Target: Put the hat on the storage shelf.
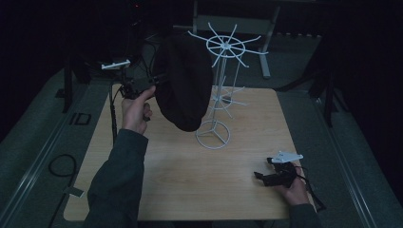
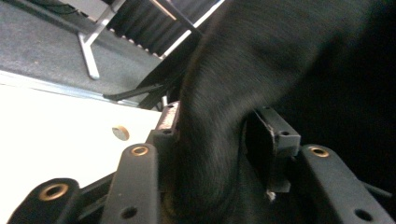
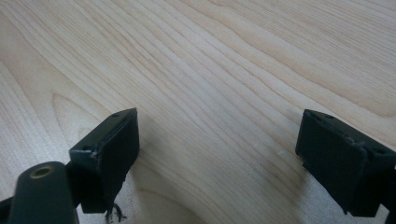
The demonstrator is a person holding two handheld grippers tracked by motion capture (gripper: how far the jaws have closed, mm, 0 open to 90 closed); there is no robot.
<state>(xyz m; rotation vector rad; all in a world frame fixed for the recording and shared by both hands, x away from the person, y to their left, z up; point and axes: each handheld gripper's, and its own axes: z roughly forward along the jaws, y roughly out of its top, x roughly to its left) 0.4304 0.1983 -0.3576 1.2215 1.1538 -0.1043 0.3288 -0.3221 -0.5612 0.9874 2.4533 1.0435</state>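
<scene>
Above the table's [image 1: 247,190] upper left part in the high view, a black hat [image 1: 184,80] is being held up by the left gripper [image 1: 142,88], which is being gripped by the left hand [image 1: 135,111]. The hat is hanging in the upper middle of the frame, just left of a white wire rack [image 1: 219,90] that is standing on the table; whether hat and rack are touching cannot be told. In the left gripper view, the left gripper [image 2: 219,140] is being seen with its jaws pinching the hat's [image 2: 261,60] dark fabric, which is being squeezed between the two pads and is spreading across the upper right of the frame.

At the lower right of the high view, the right gripper [image 1: 266,176] is being held low over the table by the right hand [image 1: 294,190], well apart from the rack. In the right gripper view, the right gripper [image 3: 217,158] is being seen with its jaws spread wide, with nothing between them but the table's [image 3: 224,70] pale wood grain.
</scene>
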